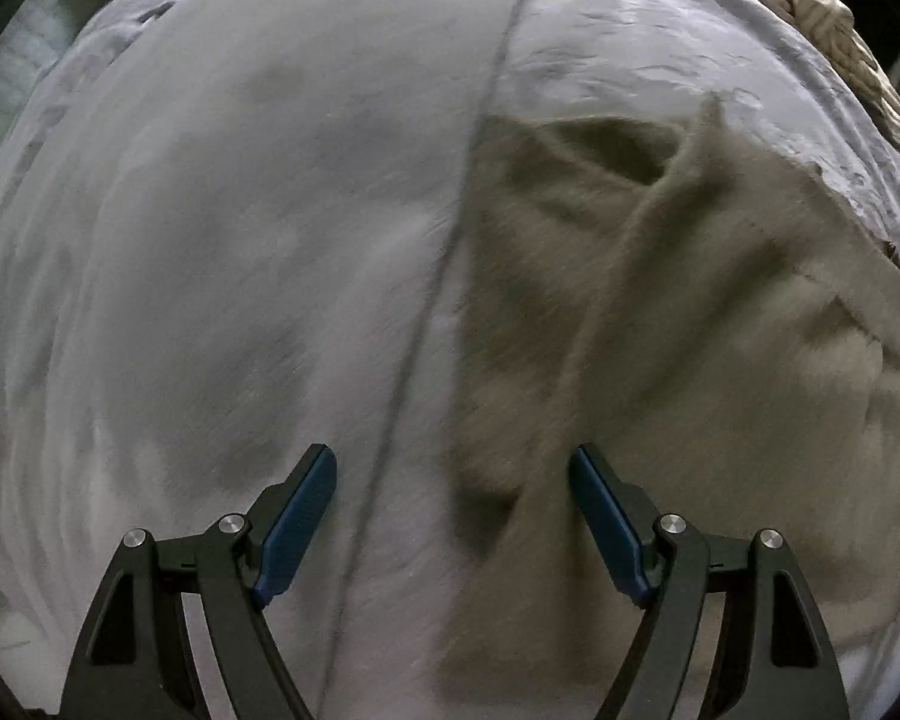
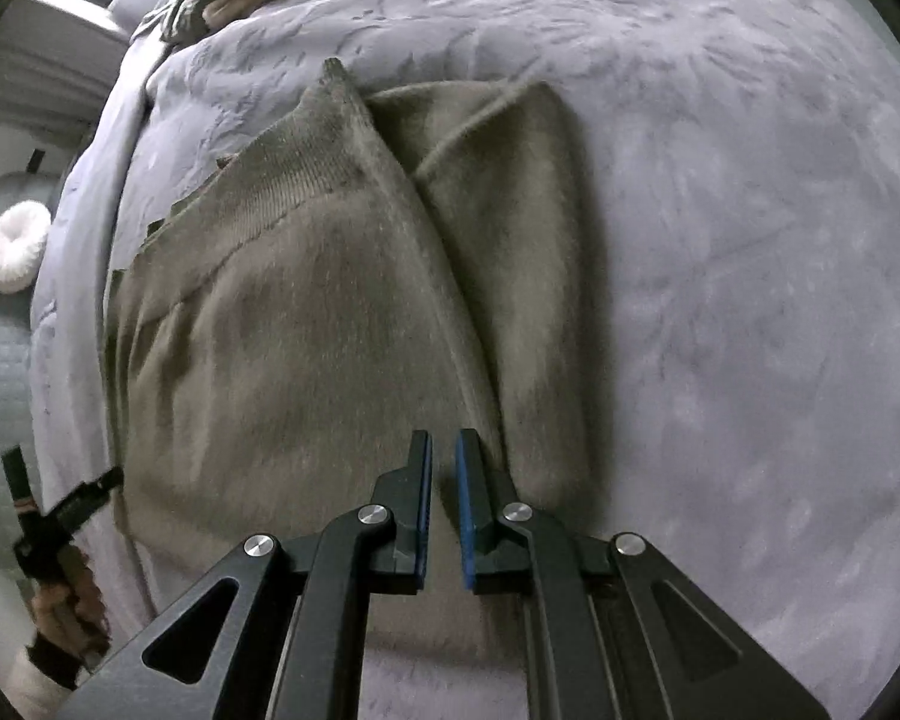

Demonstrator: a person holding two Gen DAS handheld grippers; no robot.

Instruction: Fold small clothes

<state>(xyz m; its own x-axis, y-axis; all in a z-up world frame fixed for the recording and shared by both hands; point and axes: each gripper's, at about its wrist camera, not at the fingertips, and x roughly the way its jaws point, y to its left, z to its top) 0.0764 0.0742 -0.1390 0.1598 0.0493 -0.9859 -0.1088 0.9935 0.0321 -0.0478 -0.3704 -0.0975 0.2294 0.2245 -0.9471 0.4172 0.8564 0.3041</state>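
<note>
Over the grey blanket (image 2: 720,240) I'm holding the left gripper (image 1: 453,468) wide, gripping nothing. Right gripper (image 2: 444,450) is sitting nearly closed (blue pads not touching) above the khaki garment (image 2: 306,312).

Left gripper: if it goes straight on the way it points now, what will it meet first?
Most likely the left edge of the brown knit garment, or the grey blanket right beside it. The left gripper is open, with nothing between its jaws, and looks down just where the two meet. Motion blur makes depth unclear.
</note>
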